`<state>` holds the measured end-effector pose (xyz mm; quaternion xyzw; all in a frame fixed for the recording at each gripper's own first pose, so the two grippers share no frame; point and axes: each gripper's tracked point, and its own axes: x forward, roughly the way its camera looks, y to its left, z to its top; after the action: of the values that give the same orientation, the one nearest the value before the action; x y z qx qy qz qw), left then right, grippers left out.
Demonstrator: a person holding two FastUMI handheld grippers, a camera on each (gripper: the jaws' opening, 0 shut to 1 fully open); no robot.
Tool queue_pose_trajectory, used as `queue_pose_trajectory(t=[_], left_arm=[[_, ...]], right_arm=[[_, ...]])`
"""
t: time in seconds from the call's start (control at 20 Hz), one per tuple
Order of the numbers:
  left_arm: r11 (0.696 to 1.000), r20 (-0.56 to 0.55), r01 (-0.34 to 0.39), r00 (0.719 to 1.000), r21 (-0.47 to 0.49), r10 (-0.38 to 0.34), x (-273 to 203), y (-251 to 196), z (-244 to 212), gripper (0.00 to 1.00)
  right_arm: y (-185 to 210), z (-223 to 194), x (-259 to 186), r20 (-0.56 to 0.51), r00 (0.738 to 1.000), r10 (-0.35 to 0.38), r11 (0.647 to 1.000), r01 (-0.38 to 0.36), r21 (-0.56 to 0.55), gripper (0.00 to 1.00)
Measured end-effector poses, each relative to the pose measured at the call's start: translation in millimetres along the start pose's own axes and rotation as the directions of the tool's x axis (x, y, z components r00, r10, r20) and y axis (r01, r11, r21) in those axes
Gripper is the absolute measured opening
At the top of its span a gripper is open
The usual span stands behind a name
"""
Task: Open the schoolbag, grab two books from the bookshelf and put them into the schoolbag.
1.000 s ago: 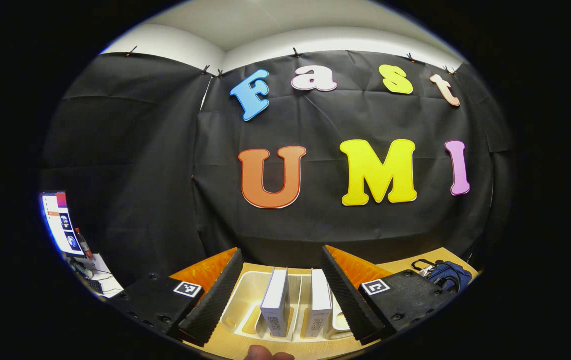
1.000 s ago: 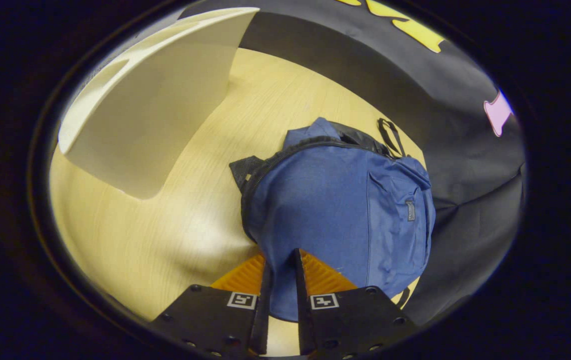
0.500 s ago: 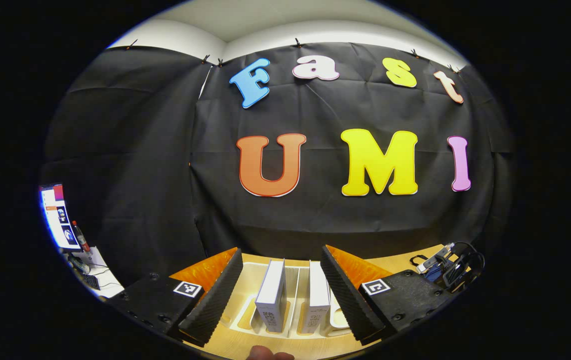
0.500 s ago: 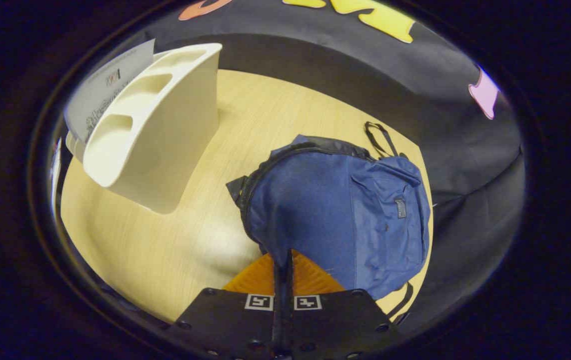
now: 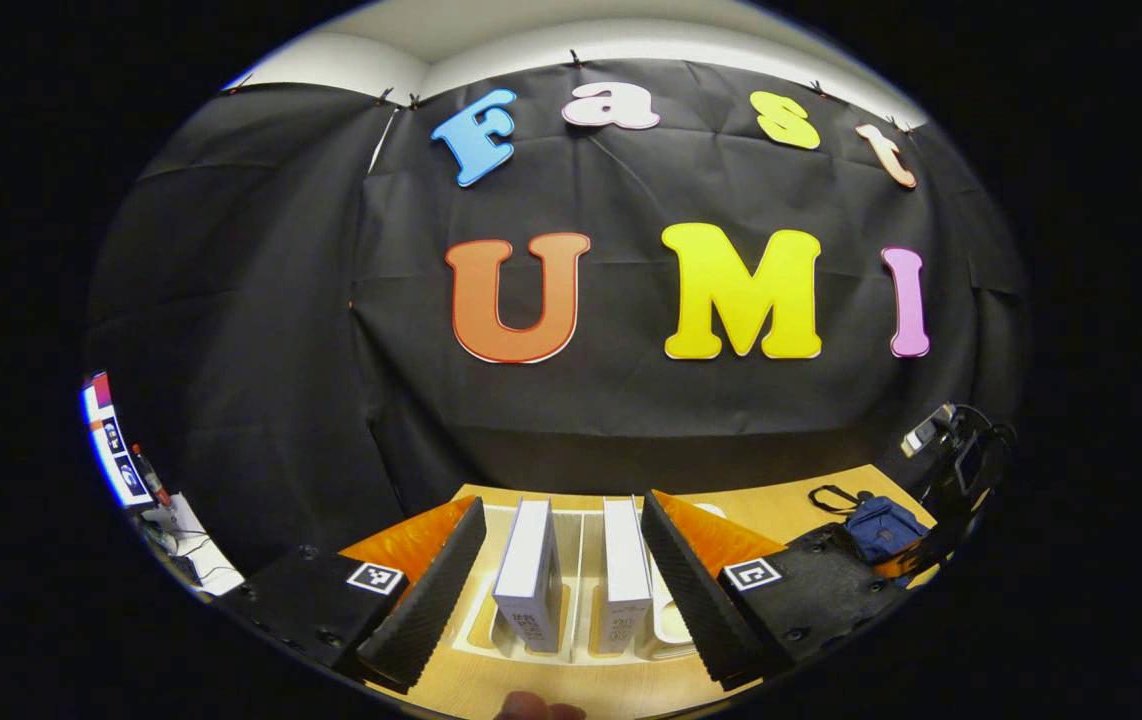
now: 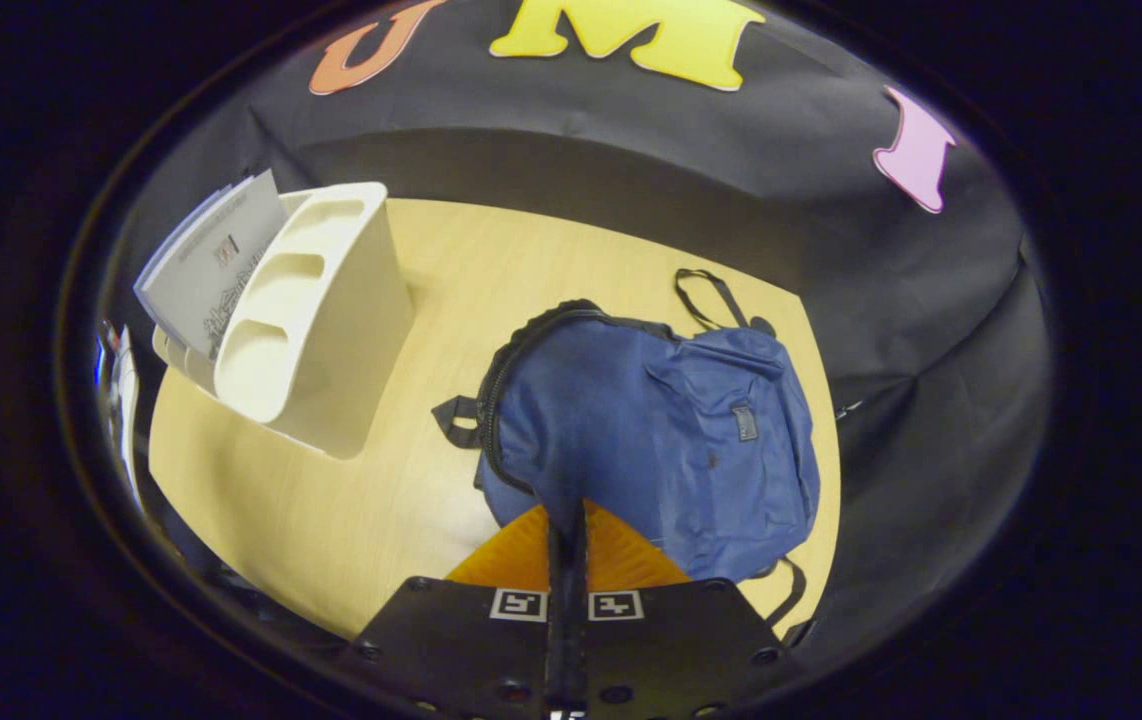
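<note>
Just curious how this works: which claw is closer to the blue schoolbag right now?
The right claw: it pinches the blue schoolbag. The left claw is open by the two books at the bookshelf, off to one side.

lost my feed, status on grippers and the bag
Left gripper open, facing two books in bookshelf. Right gripper shut on schoolbag fabric. Nothing in the way.

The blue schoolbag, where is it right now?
In the right gripper view the schoolbag lies on the wooden table, right of the cream bookshelf, with the right gripper pinching its fabric.
</note>
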<state>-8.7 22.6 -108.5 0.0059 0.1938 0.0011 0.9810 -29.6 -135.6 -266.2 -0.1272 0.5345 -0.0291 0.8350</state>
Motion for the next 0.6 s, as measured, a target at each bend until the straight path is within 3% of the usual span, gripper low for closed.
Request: queue_pose_trajectory(t=[0.4, 0.6], left_arm=[[0.998, -0.122, 0.068, 0.99, 0.012, -0.066, 21, -29, -17, 1.0], [0.996, -0.242, 0.09, 0.967, 0.018, -0.083, 39, -34, -34, 1.0]], right_arm=[[-56, 19, -29, 0.039, 0.999, -0.013, 1.0, 0.013, -0.001, 0.0], [-85, 28, -34, 0.053, 0.998, -0.028, 1.0, 0.028, 0.002, 0.0]])
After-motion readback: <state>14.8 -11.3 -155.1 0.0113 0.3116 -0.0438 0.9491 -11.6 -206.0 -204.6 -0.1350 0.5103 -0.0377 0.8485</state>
